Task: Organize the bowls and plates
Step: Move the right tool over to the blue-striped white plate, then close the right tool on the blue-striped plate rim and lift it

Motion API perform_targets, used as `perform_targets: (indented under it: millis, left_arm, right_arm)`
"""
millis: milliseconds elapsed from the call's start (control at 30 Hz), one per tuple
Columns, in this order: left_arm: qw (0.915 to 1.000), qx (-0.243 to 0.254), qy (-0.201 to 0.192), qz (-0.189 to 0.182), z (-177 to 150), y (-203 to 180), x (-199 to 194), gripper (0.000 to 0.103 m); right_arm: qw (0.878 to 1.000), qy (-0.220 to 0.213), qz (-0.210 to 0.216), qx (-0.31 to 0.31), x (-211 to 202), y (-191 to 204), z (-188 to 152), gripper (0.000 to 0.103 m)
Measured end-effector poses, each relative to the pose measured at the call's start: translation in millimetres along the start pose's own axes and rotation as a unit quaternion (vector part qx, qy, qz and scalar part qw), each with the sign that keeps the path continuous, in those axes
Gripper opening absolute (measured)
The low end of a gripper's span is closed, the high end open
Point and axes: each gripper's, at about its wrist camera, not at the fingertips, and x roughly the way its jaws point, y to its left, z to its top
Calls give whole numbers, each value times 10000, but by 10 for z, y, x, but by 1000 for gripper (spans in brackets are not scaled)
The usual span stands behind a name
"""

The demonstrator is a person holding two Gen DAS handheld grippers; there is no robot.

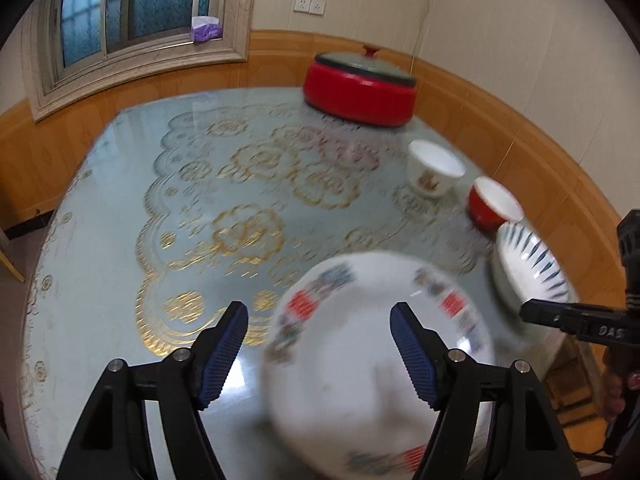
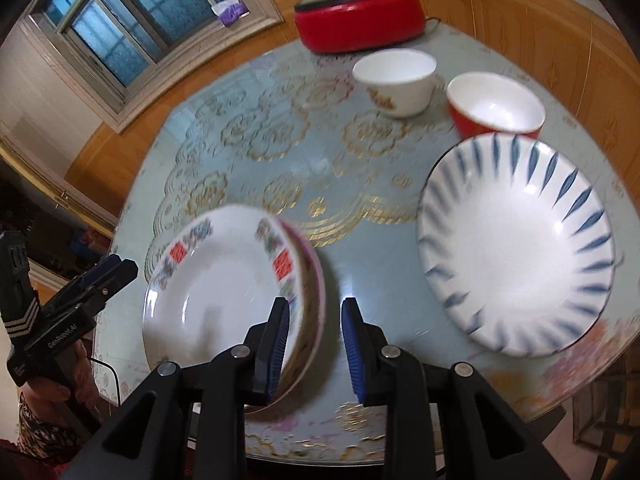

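White floral plate (image 2: 212, 288), near table's (image 2: 360, 216) front edge: right gripper (image 2: 316, 344) jaws parted astride its rim, pads apparently clear; left gripper (image 1: 320, 344) spread. Likely placement finishing; next, blue-striped plate (image 2: 516, 248).

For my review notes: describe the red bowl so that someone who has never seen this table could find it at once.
Start at the big red cooker at the far side of the table. Two small bowls stand in front of it; the red bowl is the right one, just behind the blue-striped plate. Unlike the white bowl, it is red outside, white inside.
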Motion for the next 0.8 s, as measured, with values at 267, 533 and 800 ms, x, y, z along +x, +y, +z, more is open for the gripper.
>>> perform_targets:
  millis: [267, 533, 800]
  left_arm:
    - [9989, 258, -54, -384, 287, -846, 105, 92]
    - [9959, 593, 245, -640, 418, -1697, 562, 92]
    - [9945, 746, 604, -413, 357, -2140, 1080, 87]
  right_arm:
    - [9979, -491, -419, 44, -428, -636, 333, 32]
    - [9932, -645, -889, 376, -670, -1467, 533, 33]
    - [9932, -293, -988, 548, -506, -2094, 588, 33]
